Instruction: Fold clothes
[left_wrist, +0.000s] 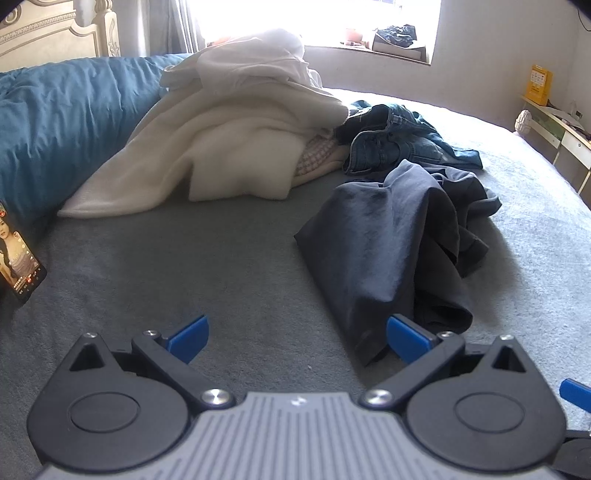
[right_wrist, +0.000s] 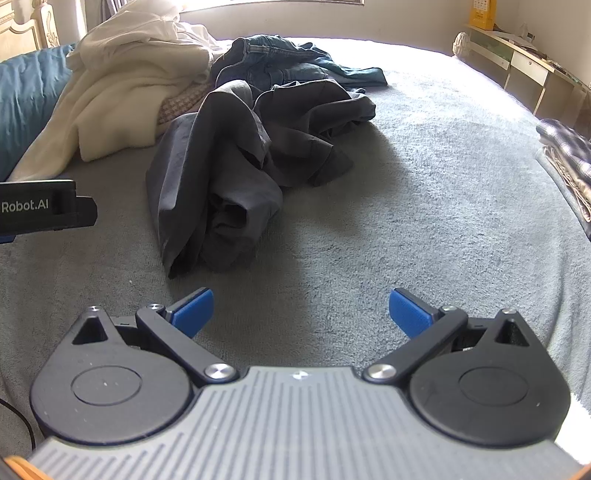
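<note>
Left wrist view: left gripper (left_wrist: 297, 334) low over grey bed cover (left_wrist: 207, 266), blue fingers (left_wrist: 190, 334) spread wide, nothing between them; broad bare stretch of cover ahead and to the left, bounded on the left by blue duvet (left_wrist: 62, 122) and a lit phone (left_wrist: 16, 254) leaning at the frame edge. Cream blanket pile (left_wrist: 229, 147) heaped at centre back, checked fabric (left_wrist: 314, 155) tucked under its right side. Dark grey garment (left_wrist: 391, 251) crumpled ahead and to the right, near corner just beside the right fingertip, rumpled into a ridge with loose folds trailing rightward. Blue jeans (left_wrist: 395, 140) bunched behind it, touching the cream pile. Bright window (left_wrist: 314, 18) and sill beyond the bed; low shelf (left_wrist: 557, 125) with yellow box (left_wrist: 539, 83) along the right wall. Right wrist view: right gripper (right_wrist: 301, 312) above the cover (right_wrist: 424, 192), fingers (right_wrist: 410, 312) likewise held well apart and empty; open, unobstructed cover ahead and to the right as far as folded plaid cloth (right_wrist: 569, 155) at the right edge. Same dark grey garment (right_wrist: 236, 166) ahead and to the left, unfolded, deeply creased, one end rolled toward the camera; jeans (right_wrist: 280, 59) and cream pile (right_wrist: 129, 81) behind. Black body of the other gripper (right_wrist: 44, 206), lettered "Robot.AI", entering at left.
</note>
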